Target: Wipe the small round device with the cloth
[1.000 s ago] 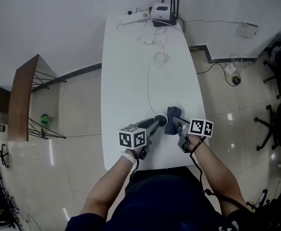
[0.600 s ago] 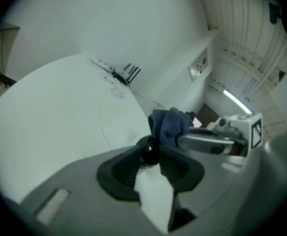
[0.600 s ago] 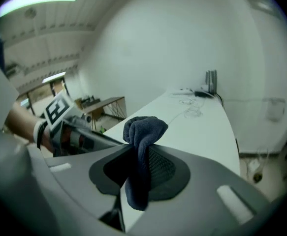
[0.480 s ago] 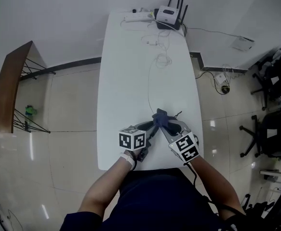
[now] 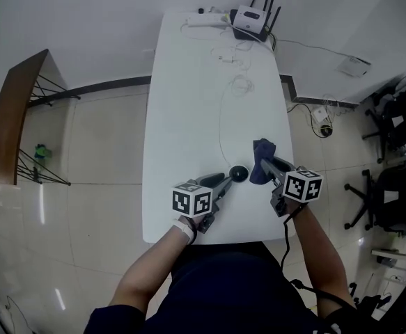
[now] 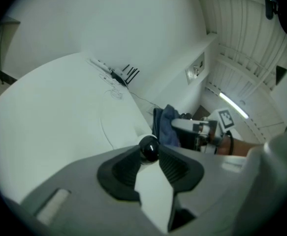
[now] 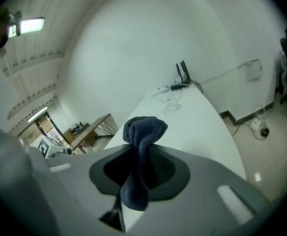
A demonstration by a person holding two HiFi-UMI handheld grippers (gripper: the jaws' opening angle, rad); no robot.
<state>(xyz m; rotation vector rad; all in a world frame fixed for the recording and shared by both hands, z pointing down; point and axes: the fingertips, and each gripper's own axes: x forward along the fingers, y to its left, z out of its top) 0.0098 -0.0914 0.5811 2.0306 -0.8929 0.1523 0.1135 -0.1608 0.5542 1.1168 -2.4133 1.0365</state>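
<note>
Left of my grip, bare white table [image 5: 182, 103] ran out to its long edge, with a thin cable [image 5: 220, 127] trailing away to the router [image 5: 253, 17] at the far end. My left claw [image 5: 225, 180] was clenched on the small round device [image 5: 239, 173], the black ball pinched between the jaw tips near the table's near end. Just right of it, my right claw [image 5: 271, 165] grasped the dark blue cloth [image 5: 262, 157], bunched above the jaws, close to the table's right edge.
</note>
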